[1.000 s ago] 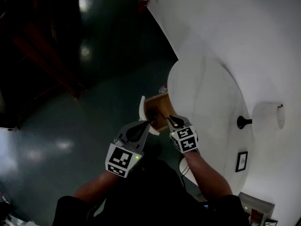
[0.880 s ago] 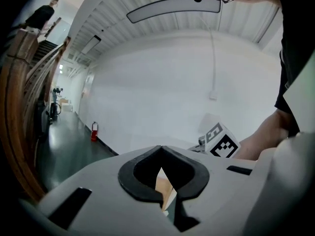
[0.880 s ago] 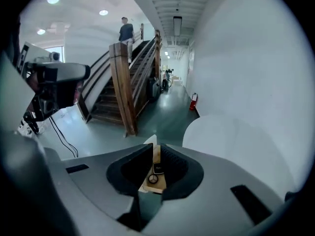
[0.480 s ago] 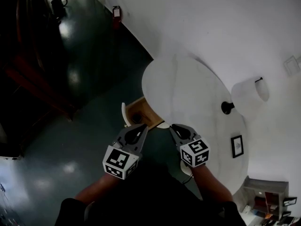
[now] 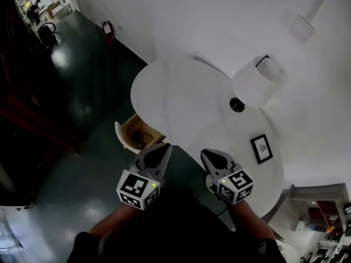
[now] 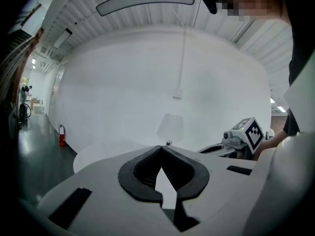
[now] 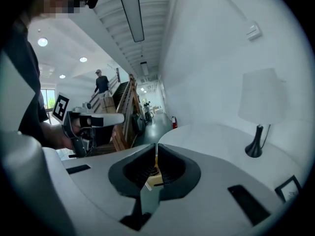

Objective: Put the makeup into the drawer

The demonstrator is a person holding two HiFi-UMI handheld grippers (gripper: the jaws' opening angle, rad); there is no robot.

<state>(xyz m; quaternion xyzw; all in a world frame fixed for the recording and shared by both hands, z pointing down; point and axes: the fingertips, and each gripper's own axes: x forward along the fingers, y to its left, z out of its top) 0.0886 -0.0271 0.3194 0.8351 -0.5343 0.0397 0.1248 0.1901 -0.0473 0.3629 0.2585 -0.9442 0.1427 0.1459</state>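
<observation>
Pale wood marks the open drawer (image 5: pixel 131 126), which juts out from under the white tabletop (image 5: pixel 186 97) toward the dark floor, its long axis running away from the table edge. A small dark thing (image 5: pixel 141 143) lies inside it. I take that for the makeup, though it is too small to be sure, and I see no makeup left on the tabletop. The drawer lies ahead and to the left of both tools, with the left tongs (image 5: pixel 165 146) nearer it and the right tongs (image 5: pixel 204 154) further off over the table's rim. Both are together at the tips with nothing gripped, and the right pair have just been closing the last bit on empty air. A second ago both tips hung right at the drawer's mouth. Now they stand back from it, and the lamp (image 5: pixel 258 81) and picture frame (image 5: pixel 262 148) have come fully into view.
</observation>
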